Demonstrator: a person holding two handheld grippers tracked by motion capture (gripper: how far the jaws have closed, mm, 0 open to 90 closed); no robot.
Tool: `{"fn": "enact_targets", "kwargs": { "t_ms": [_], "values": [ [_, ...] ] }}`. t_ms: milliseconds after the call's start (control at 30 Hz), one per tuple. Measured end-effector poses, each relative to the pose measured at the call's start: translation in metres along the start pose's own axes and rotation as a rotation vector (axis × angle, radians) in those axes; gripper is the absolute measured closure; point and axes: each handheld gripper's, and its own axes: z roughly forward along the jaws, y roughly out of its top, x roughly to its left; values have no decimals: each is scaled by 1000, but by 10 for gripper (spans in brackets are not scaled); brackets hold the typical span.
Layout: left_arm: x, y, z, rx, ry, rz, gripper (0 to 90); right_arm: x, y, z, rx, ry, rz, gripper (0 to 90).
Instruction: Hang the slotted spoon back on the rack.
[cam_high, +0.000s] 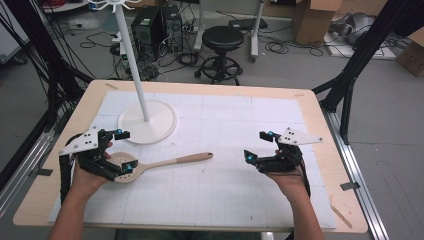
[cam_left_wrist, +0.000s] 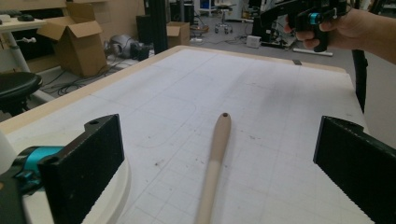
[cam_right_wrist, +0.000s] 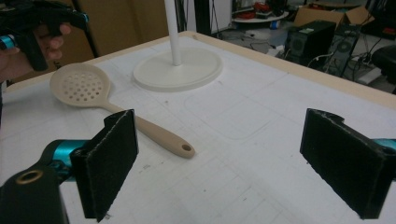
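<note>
Wooden-edged desk (cam_high: 320, 145) carries a white gridded mat (cam_high: 225, 150) that stops short of the rim, leaving a bare wood border on all sides. Toward the far left of the mat stands a white stand (cam_high: 146, 121), a thin pole rising from a round flat base. Wide bare mat lies between the two hands and toward the far right corner. A beige slotted spoon (cam_high: 165, 163) lies flat near the left, its perforated bowl just under the left gripper (cam_high: 123, 150) and close to the stand's base, its handle pointing to the middle of the desk. That gripper's fingers are spread wide, straddling the handle's line. The right gripper (cam_high: 257, 145) hovers well apart, fingers also spread, holding nothing.
</note>
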Motion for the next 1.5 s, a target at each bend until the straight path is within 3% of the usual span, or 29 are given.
{"fn": "enact_targets", "kwargs": {
  "t_ms": [167, 400, 600, 767, 967, 1167, 1233, 1500],
  "values": [
    [-3, 0, -1, 11, -4, -14, 23, -3, 2, 5, -7, -1, -3, 105],
    [-4, 7, 14, 82, 4, -7, 23, -1, 2, 3, -1, -4, -6, 105],
    [1, 24, 33, 126, -15, -9, 23, -4, 3, 0, -16, -8, 4, 105],
    [7, 33, 54, 194, -40, -24, 23, -4, 3, 1, -9, -7, 3, 105],
    [10, 32, 79, 296, -52, -30, 23, -5, 3, 3, -10, -7, 2, 105],
    [14, 28, 99, 360, -76, -54, 23, -4, 3, 5, 0, -5, -1, 105],
    [14, 24, 106, 378, -113, -65, 23, -3, 3, 5, 0, -5, -5, 105],
    [14, 25, 128, 453, -135, -53, 23, -4, 3, 4, -5, -6, -2, 105]
  ]
}}
